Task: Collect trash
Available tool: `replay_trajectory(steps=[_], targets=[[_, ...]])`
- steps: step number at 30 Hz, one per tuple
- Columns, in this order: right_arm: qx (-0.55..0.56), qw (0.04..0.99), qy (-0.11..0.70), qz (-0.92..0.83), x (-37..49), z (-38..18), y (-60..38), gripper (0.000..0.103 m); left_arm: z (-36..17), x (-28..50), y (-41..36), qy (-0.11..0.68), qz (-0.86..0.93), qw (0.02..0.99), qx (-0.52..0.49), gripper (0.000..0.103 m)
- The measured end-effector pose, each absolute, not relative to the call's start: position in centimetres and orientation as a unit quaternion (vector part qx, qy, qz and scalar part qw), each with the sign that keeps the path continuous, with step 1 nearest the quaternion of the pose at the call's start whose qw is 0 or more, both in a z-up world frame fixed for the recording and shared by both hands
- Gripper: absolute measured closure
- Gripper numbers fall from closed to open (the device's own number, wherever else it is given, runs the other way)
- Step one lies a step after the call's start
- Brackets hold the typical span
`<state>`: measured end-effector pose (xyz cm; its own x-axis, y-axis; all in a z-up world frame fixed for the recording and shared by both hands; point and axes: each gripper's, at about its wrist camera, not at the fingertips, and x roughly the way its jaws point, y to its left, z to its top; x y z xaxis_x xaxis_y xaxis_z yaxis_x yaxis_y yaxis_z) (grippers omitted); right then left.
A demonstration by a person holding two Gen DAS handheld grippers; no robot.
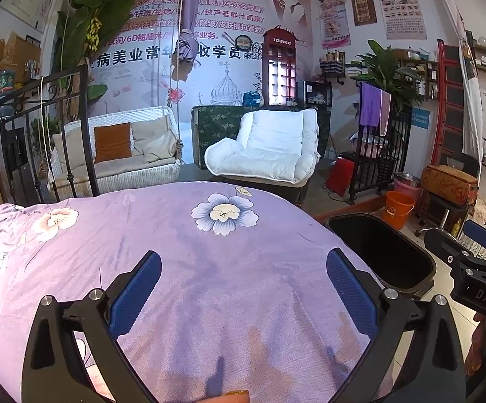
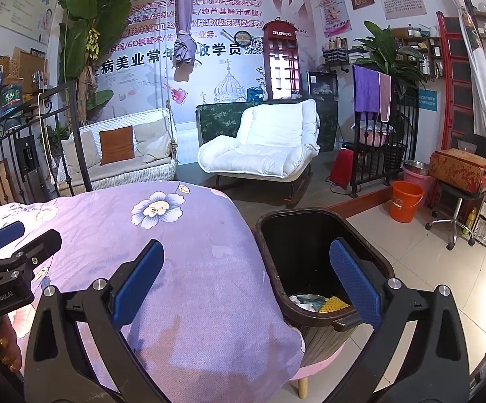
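A poster wall (image 2: 209, 33) fills the upper centre. Below it stand a wicker sofa (image 2: 122, 158) at left and a white armchair (image 2: 263, 144) at centre. Pale floor tiles (image 2: 427, 285) lie lower right.

L claw (image 1: 243, 288): jaws spread wide, nothing btwn the blue pads (image 1: 135, 294), pointing fwd and level. R claw (image 2: 246, 278): also wide apart, empty, pads (image 2: 355, 282) w/ clear gap btwn them. Both held side by side, near each other, abt same height; each shows at the edge of the other's wrist view. Fingers of the hand on the L claw's grip (image 2: 3, 349) visible low in R view; R hand (image 1: 484, 346) partly seen gripping its handle.
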<state>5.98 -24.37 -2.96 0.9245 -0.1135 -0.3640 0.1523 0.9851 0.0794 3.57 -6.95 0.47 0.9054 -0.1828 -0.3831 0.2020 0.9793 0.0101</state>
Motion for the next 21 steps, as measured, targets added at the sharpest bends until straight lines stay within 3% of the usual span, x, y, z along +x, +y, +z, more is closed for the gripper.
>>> replay_trajectory(steps=[21], targets=[[0.055,0.979,0.189,-0.063,6.4,-4.0,-24.4,0.005,0.6,3.4,-7.0,0.196,-0.094,0.976,0.026,0.005]])
